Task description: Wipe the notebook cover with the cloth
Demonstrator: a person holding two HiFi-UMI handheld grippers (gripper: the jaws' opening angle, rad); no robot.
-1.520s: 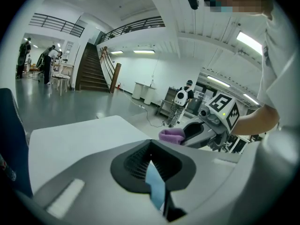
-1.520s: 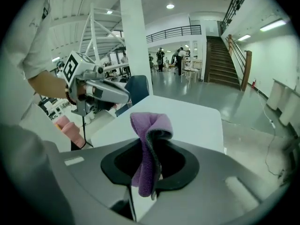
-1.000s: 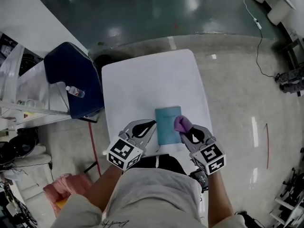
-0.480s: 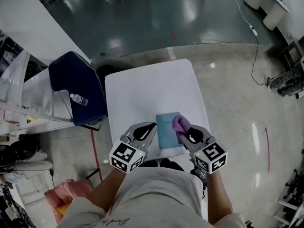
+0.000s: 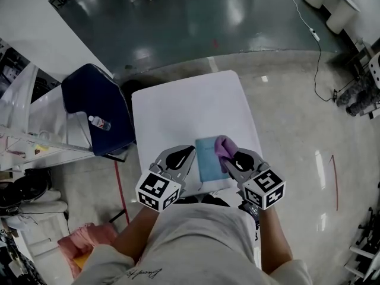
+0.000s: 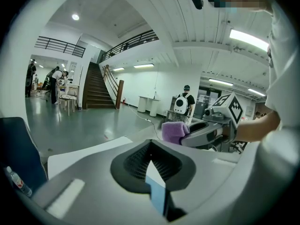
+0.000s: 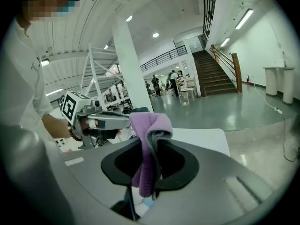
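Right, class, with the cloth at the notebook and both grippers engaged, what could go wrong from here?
The thin teal notebook lies near the white table's near edge; a stroke toward the person might slide it off. The left gripper pinches only its side edge, so it could pivot. The bunched purple cloth sits in the right gripper by a narrow fold and might slip out.
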